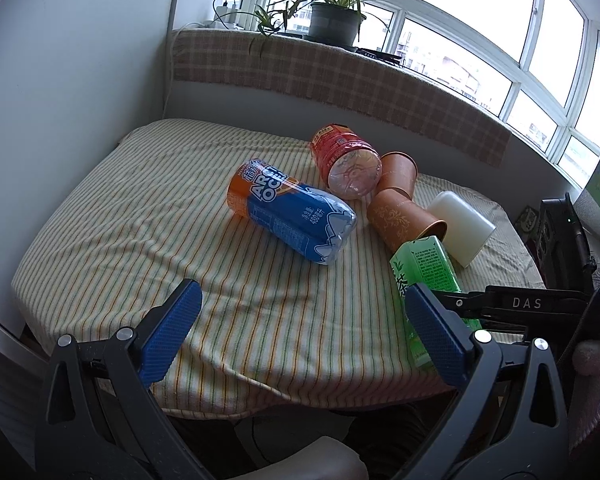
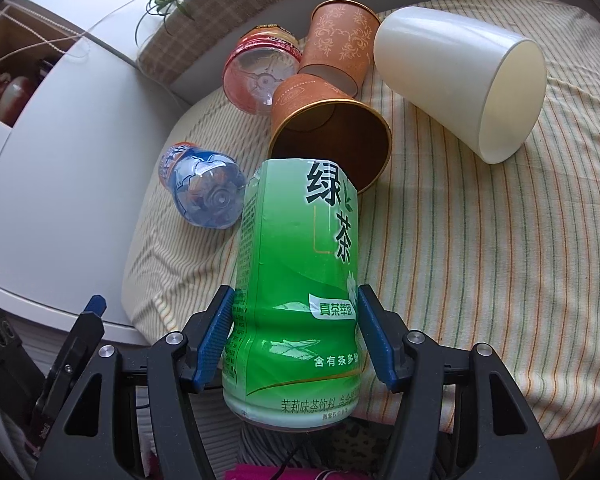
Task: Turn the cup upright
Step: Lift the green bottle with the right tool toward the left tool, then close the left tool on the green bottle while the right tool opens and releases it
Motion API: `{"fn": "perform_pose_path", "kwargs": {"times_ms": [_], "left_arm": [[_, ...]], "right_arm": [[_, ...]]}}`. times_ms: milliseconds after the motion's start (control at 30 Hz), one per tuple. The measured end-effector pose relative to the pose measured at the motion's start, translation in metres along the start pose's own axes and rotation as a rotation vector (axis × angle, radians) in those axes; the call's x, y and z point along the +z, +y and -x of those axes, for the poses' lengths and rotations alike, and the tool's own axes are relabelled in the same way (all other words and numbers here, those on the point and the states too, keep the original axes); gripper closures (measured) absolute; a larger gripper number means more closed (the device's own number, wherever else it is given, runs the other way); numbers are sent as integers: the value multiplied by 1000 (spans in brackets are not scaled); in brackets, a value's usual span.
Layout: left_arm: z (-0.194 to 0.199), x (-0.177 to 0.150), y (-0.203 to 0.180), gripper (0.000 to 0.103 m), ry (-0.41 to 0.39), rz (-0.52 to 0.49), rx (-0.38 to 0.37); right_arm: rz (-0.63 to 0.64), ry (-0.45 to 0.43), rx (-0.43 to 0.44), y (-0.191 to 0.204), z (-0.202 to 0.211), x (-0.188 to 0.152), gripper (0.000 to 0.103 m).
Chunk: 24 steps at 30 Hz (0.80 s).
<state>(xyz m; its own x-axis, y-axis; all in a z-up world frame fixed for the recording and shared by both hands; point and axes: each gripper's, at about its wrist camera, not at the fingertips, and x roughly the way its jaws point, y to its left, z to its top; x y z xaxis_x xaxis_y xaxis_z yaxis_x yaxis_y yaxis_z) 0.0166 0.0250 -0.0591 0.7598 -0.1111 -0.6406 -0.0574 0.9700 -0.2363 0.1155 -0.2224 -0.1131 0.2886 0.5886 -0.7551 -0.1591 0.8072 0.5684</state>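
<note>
— Striped cloth [image 1: 112, 216] covers the whole surface, which sits against a white wall under a wide window; a potted plant [image 1: 334, 20] stands on the checked sill. What lies on the cloth?

— All of it on its side: a blue bottle [image 1: 292, 218], a red bottle [image 1: 346, 164], two orange paper cups, a white cup [image 2: 464, 80] and a green tea bottle [image 2: 296, 280].

— Which step is in hand?

— I judge it the grasp. The right tongs [image 2: 296, 334] are clamped on the green tea bottle, one blue pad on each flank near its waist. It lies pointing away, its far end at the mouth of the near orange cup [image 2: 332, 136].

— And the other hand's tool?

— The left tongs [image 1: 300, 336] are spread apart and hold nothing, above the near edge of the surface, well short of the blue bottle.

— What does the next move call for?

— Likely lifting and swinging the bottle until it stands on its end. It should come back from the orange cup's rim first, or the cup may roll against the far orange cup [image 2: 340, 40] behind it. Whether the grip is firm enough to turn it, I cannot tell.
</note>
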Motion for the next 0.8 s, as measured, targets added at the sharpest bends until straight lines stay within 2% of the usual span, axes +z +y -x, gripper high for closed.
{"fn": "perform_pose_path", "kwargs": {"times_ms": [167, 300, 500, 667, 800], "left_arm": [[-3, 0, -1, 0, 15, 11, -21], [-3, 2, -4, 0, 13, 11, -28], [-3, 6, -10, 0, 12, 1, -34], [-6, 10, -15, 0, 17, -3, -50], [-11, 13, -22, 0, 32, -3, -81]], "right_arm": [[-7, -1, 19, -3, -3, 1, 41], [-3, 12, 23, -6, -2, 0, 34], [0, -12, 38, -9, 8, -5, 33], [23, -71, 52, -15, 35, -14, 33], [56, -168, 2, -18, 67, -26, 33]]}}
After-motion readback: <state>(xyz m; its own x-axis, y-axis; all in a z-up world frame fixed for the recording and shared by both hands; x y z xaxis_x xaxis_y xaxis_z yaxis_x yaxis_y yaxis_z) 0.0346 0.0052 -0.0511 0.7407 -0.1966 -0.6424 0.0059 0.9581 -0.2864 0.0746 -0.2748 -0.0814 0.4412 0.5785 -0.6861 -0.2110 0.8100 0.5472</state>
